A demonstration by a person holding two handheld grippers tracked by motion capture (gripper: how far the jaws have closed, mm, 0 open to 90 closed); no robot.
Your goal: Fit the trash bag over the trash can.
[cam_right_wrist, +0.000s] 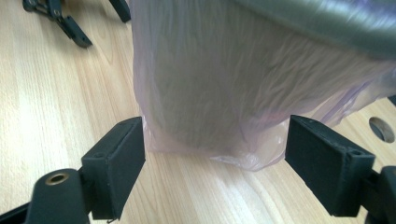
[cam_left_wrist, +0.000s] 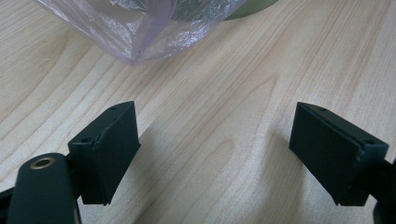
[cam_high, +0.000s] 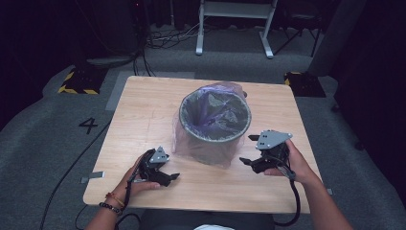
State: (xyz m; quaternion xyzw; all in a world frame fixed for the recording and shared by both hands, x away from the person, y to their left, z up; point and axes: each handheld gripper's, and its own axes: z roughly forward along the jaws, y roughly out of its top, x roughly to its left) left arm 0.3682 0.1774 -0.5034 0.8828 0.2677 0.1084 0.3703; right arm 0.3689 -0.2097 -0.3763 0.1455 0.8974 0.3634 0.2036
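A: Where's the bin relative to the 2 grippers?

B: The grey waste bin (cam_high: 215,120) stands at the middle of the wooden table (cam_high: 143,120), lined with a thin purple bag (cam_high: 210,112) that hangs over its rim and down the outside. The left gripper (cam_high: 165,173) lies at about 7 o'clock from it, the right gripper (cam_high: 251,149) at about 4 o'clock, both low over the tabletop.

A: Are they holding anything?

B: No. In the left gripper view the jaws stand wide apart over bare wood, with the bag's loose corner (cam_left_wrist: 140,42) ahead at 11 o'clock, not touching. In the right gripper view the jaws are also spread wide, and the bag's bottom folds (cam_right_wrist: 224,149) sit just ahead, between them; I cannot tell whether the pads touch the plastic.

A: Room to move?

B: Bare wood runs from the bin toward 9 o'clock and 12 o'clock. Both hands work near the table's 6 o'clock edge, and the right gripper is fairly near the 3 o'clock edge.
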